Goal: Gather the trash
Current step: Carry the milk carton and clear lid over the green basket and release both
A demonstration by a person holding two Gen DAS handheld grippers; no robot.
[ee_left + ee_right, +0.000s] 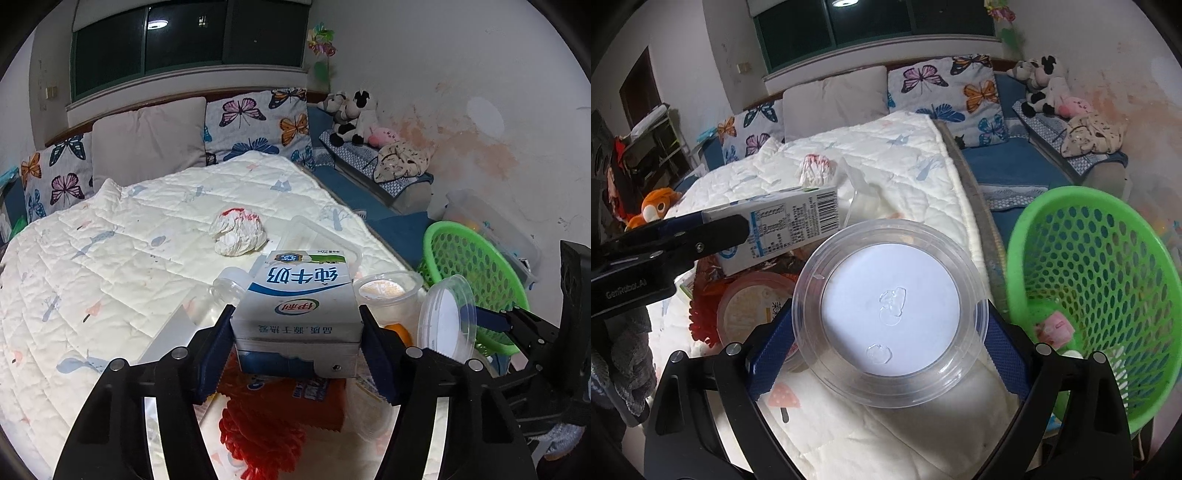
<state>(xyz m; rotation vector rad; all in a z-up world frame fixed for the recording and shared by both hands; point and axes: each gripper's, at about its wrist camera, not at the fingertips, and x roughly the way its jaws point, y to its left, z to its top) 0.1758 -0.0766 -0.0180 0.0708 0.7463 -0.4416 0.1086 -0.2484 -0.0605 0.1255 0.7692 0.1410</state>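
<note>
A white and blue milk carton [299, 295] sits between the blue pads of my left gripper [295, 325], which is shut on its two sides; it hangs over a red snack wrapper [280, 402]. The right wrist view shows the same carton [790, 221] from the side. My right gripper [888, 317] is shut on a clear round plastic container [890, 280], held tilted beside the green mesh basket [1108, 258]. On the white quilt lie a crumpled, red-stained tissue [238, 232], a pudding cup [384, 291] and a clear bottle [229, 288].
The basket [476, 266] stands off the bed's right edge with a pink wrapper [1056, 326] inside. A clear tray [317, 236] lies behind the carton. Butterfly pillows [258, 122] line the headboard. Plush toys [351, 114] sit on a blue bench at right.
</note>
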